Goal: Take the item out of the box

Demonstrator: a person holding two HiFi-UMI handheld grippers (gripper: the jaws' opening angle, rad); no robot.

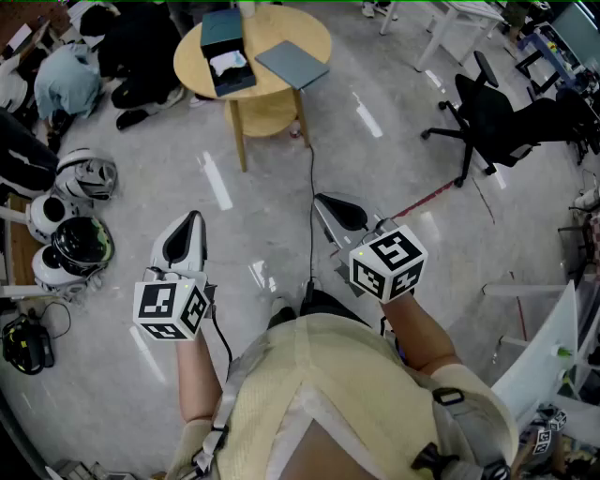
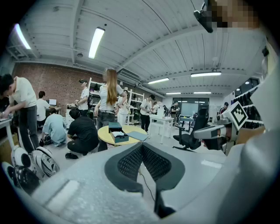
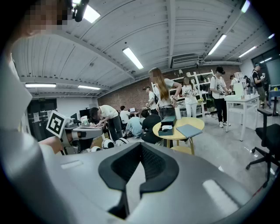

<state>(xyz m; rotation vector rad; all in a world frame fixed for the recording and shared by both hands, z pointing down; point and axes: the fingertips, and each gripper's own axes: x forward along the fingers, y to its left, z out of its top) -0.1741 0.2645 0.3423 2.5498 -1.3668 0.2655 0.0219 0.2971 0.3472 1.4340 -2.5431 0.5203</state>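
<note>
The left gripper point(image 1: 191, 221) and right gripper point(image 1: 328, 206) hang near the body, fingers pressed together on nothing, because the open box point(image 1: 225, 42) sits far off on the round desk point(image 1: 291, 26). A whitish item point(image 1: 228, 64), probably the target, lies inside.

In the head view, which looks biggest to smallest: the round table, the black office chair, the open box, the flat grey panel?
1. round table, largest.
2. black office chair, close behind.
3. open box and flat grey panel look about alike, so I won't rank those two.
</note>
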